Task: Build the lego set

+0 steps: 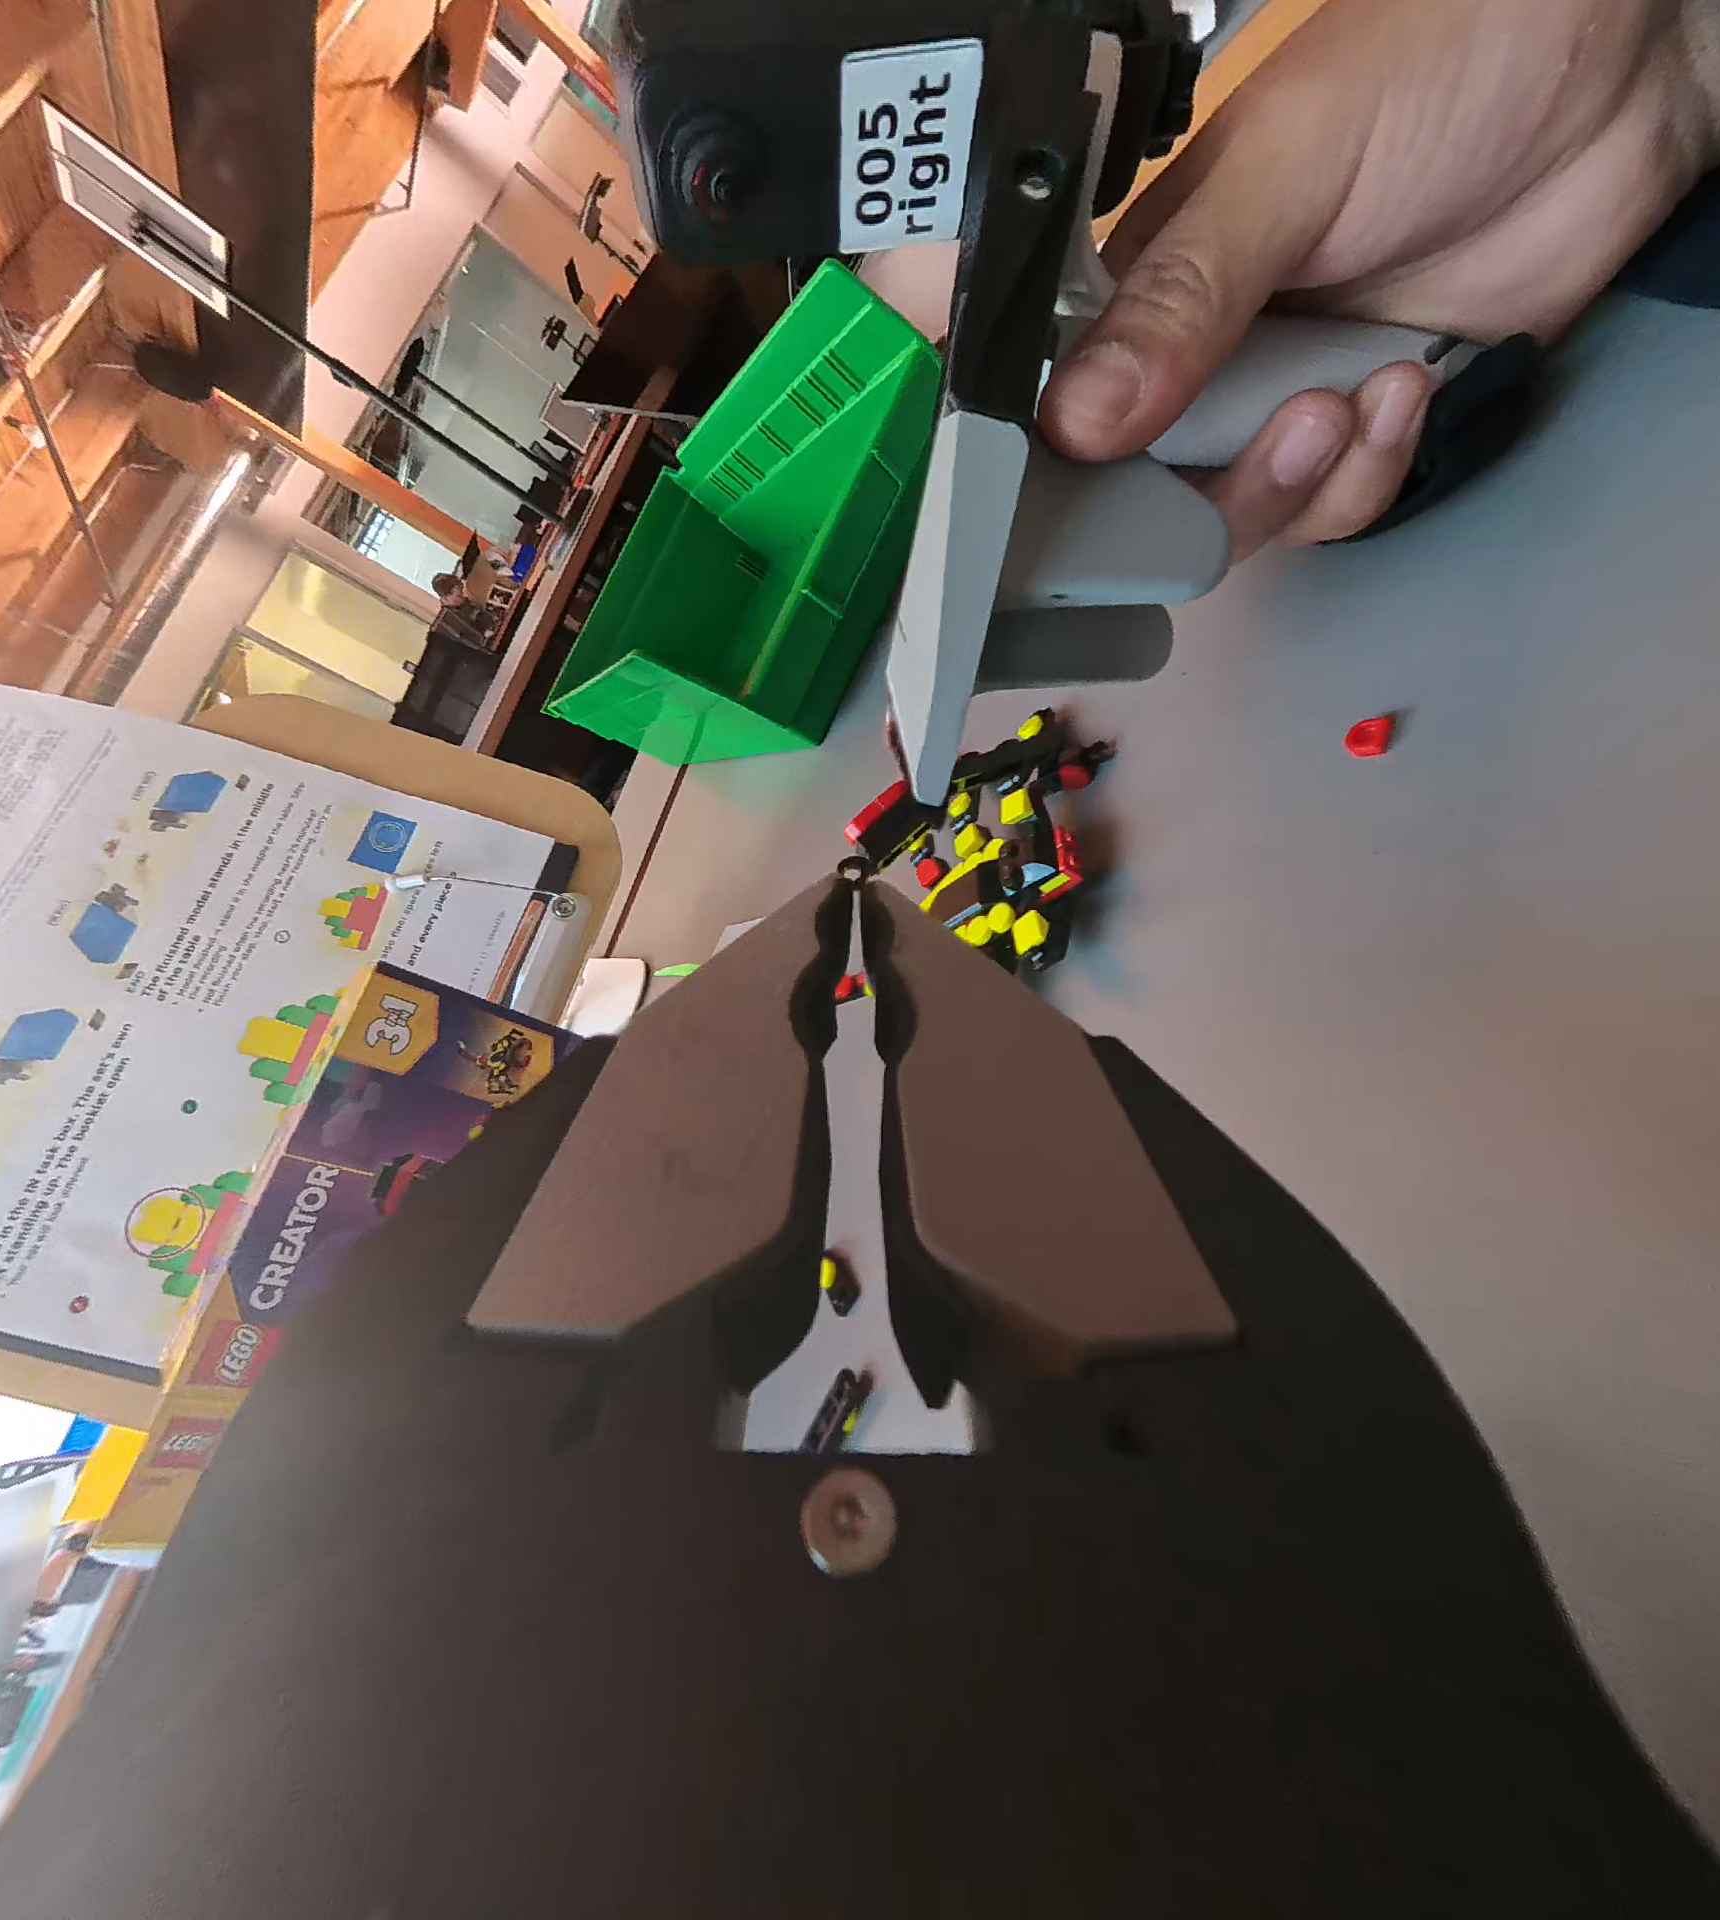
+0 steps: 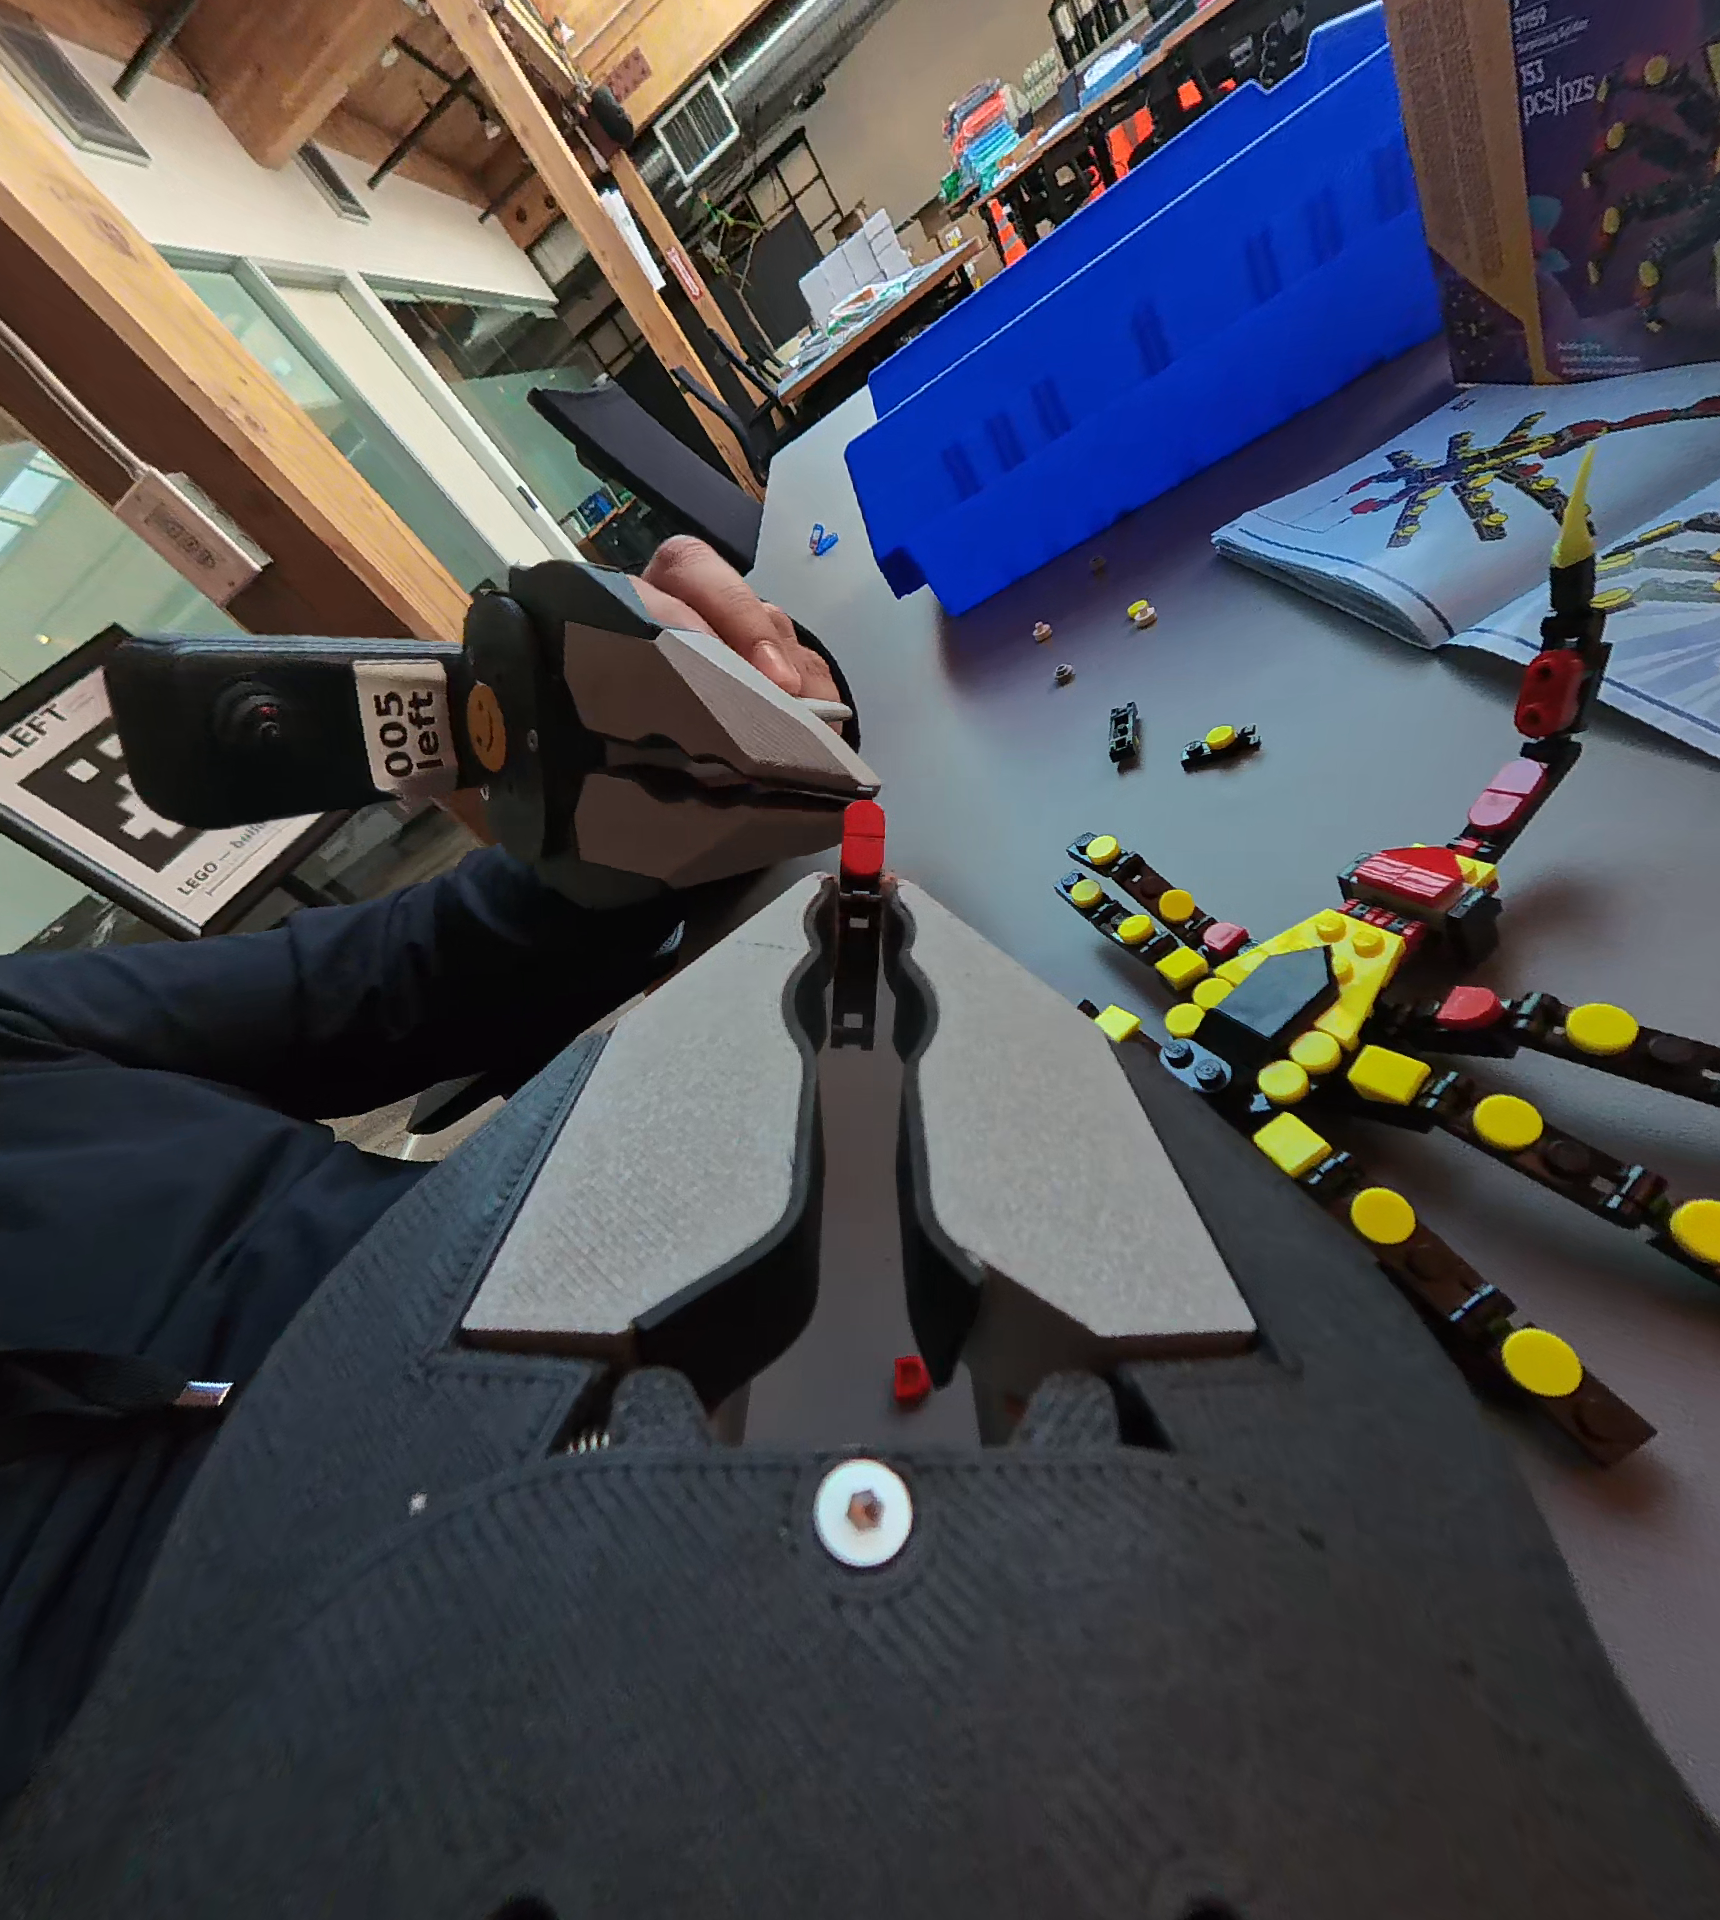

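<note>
Your right tongs (image 2: pixel 861 894) hold a black-and-red leg piece (image 2: pixel 860 914); your left tongs (image 2: pixel 861 795) are closed on a tiny dark ring (image 1: pixel 851 868) near the scorpion model (image 2: pixel 1355 997).

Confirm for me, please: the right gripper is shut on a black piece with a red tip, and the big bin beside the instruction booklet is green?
Not quite: in the right wrist view the bin beside the instruction booklet is blue. The rest stands: the right gripper is shut on a black piece with a red tip.

Bright daylight, soft shadows, fisheye-warped edges, blurred lower-left corners
</note>
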A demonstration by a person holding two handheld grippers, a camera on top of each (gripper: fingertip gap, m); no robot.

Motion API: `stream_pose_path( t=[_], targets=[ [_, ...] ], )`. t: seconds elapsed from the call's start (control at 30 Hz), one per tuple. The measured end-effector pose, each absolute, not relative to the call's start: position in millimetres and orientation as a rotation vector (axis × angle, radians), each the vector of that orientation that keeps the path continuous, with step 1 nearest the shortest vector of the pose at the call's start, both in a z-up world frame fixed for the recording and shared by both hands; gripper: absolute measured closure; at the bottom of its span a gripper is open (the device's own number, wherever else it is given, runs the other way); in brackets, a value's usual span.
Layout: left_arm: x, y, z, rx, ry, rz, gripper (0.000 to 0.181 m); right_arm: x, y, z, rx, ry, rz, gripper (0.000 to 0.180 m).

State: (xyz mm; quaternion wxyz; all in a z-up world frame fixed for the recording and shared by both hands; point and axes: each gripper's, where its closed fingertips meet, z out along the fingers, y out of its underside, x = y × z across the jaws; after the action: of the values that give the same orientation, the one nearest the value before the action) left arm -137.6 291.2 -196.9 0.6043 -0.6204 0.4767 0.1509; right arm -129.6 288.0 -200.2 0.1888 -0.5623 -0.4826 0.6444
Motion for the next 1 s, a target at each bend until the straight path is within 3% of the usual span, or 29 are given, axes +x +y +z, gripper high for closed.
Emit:
stream_pose_path(
  t=[0.2,0.47,1.0],
  targets=[
    [-137.1,287.1,-189.3,-1.48,1.035,0.111,0.181,-128.6,285.5,-192.8,-1.513,-1.358,1.8,0.176],
    [-130.1,283.9,-194.5,-1.631,0.897,-0.461,0.161,-126.0,279.1,-180.2,-1.384,-1.372,1.78,0.176],
    [-119.8,269.4,-185.7,-1.594,0.887,-0.697,0.172,-129.6,263.9,-181.7,-1.309,-1.45,1.702,0.176]
  ],
)
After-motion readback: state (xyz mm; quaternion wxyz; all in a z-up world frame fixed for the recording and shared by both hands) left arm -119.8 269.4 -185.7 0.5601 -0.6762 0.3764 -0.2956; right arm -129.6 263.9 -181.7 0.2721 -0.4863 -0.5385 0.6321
